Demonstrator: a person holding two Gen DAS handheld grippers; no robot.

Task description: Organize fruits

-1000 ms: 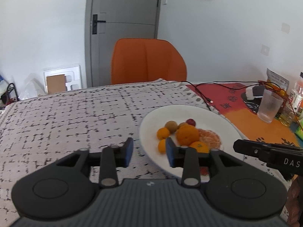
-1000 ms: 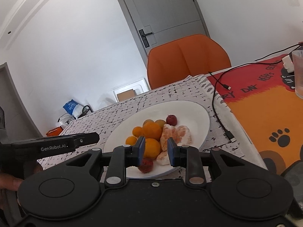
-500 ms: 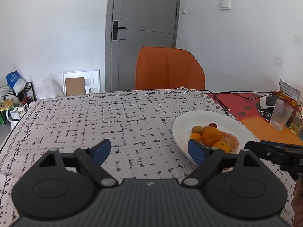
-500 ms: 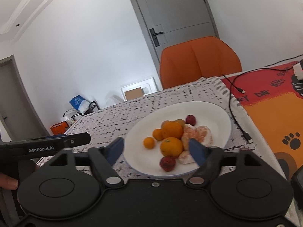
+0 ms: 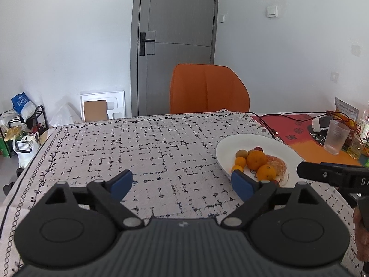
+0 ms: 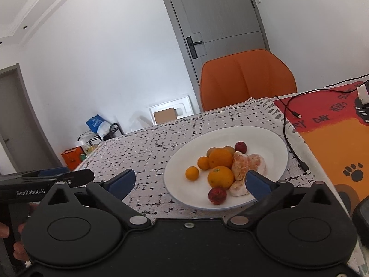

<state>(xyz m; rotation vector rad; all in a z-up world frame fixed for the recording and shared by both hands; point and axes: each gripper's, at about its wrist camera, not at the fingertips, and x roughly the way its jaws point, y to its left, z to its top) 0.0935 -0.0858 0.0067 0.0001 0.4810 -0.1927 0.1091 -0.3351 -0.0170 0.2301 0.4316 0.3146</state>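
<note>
A white plate (image 6: pixel 265 143) on the patterned tablecloth holds the fruit: two oranges (image 6: pixel 220 176), small mandarins (image 6: pixel 192 173), a peeled mandarin (image 6: pixel 249 164) and two small red fruits (image 6: pixel 216 195). My right gripper (image 6: pixel 190 177) hovers in front of the plate's near rim, its jaws opening wide with nothing gripped. To the left of the plate (image 5: pixel 253 138), over bare cloth, my left gripper (image 5: pixel 181 180) also has its jaws opening and holds nothing. An orange (image 5: pixel 256 159) shows beyond its right fingertip.
An orange chair (image 5: pixel 207 90) stands at the table's far side. A black cable (image 6: pixel 288 124) runs past the plate onto a red and orange mat (image 6: pixel 334 138). A ribbed glass (image 5: pixel 335 138) and bottles stand at the far right. Bags and boxes lie on the floor at left.
Both grippers went from nearly shut to wide open. Both pulled back from the plate, the left one shifting leftward so the plate now lies to its right.
</note>
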